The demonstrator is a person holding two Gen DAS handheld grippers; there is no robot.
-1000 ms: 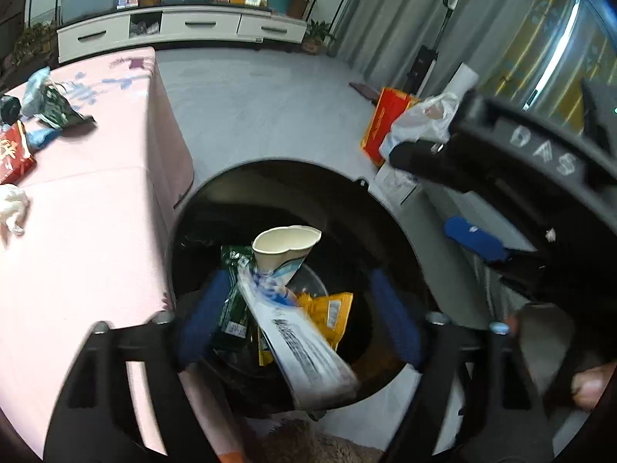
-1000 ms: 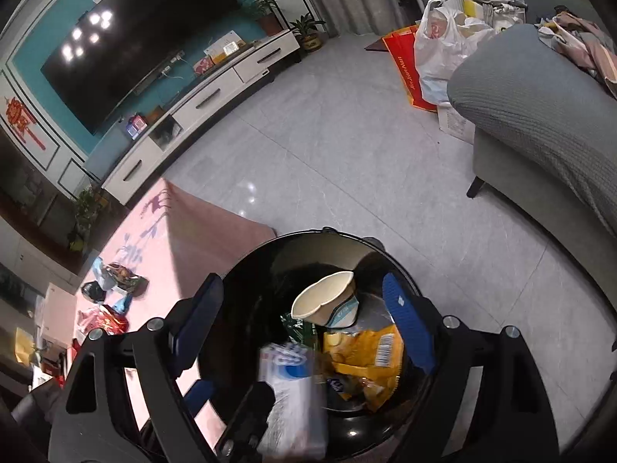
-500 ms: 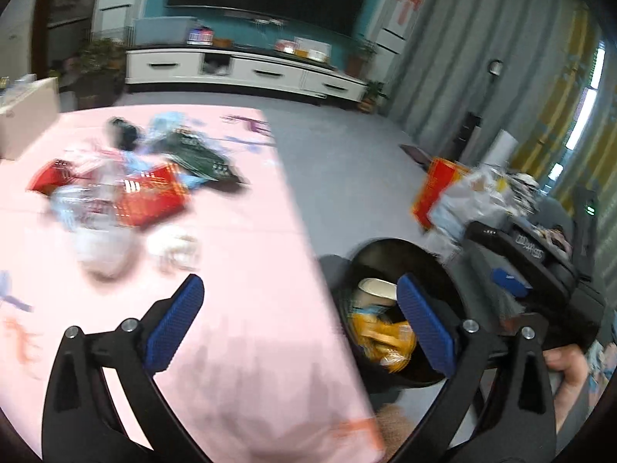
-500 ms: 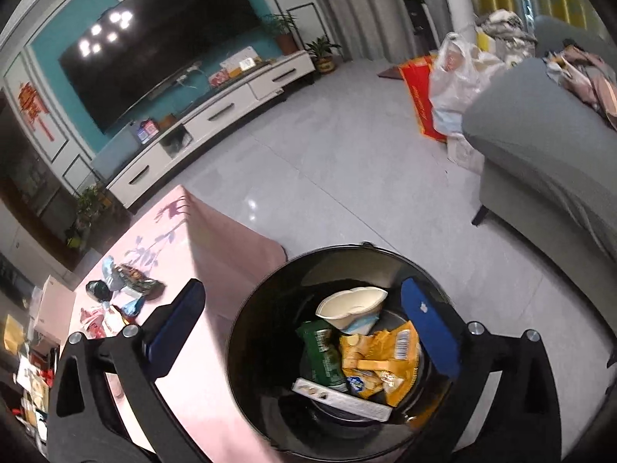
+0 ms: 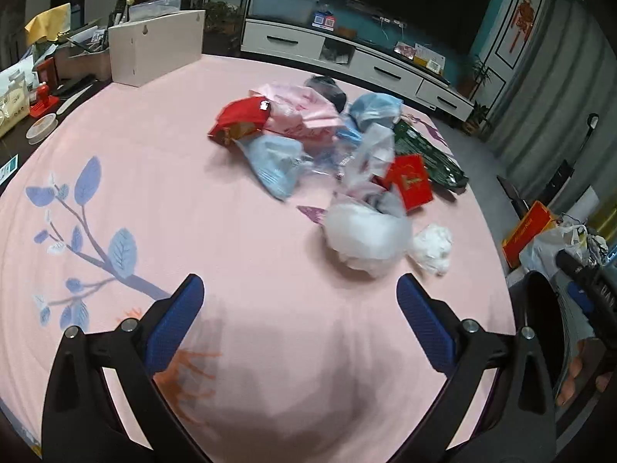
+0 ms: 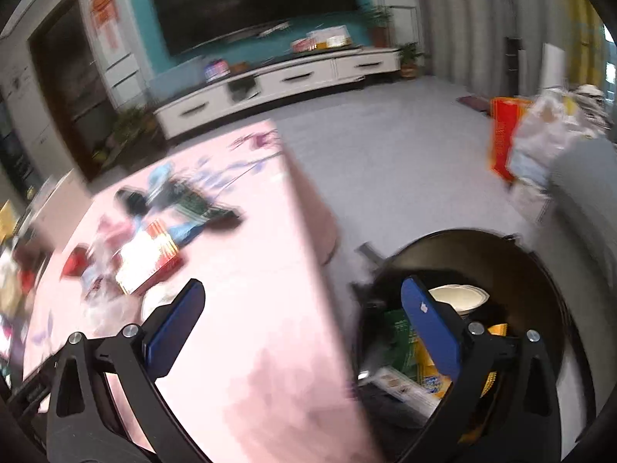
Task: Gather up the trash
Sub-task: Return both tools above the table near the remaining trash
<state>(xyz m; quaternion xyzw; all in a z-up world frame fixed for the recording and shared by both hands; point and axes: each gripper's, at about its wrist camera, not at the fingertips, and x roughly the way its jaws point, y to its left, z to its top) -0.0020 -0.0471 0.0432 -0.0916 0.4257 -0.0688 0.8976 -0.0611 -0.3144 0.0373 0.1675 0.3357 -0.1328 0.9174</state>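
A heap of trash lies on the pink tablecloth: red packets, pale blue and pink bags, a dark green wrapper, a clear plastic bag and a crumpled white tissue. My left gripper is open and empty over the cloth, short of the heap. My right gripper is open and empty, straddling the table's edge and the black bin. The bin holds a paper cup, yellow and green wrappers. The heap shows blurred at left in the right wrist view.
A white box and clutter stand at the table's far left. A white TV cabinet runs along the back wall. A red bag and plastic bags sit on the grey floor by a grey sofa. The bin's rim shows at right.
Both grippers dropped wrappers into the bin and opened wide. The left has swung left from the bin to the table; the right has swung left and rolled toward the table edge.
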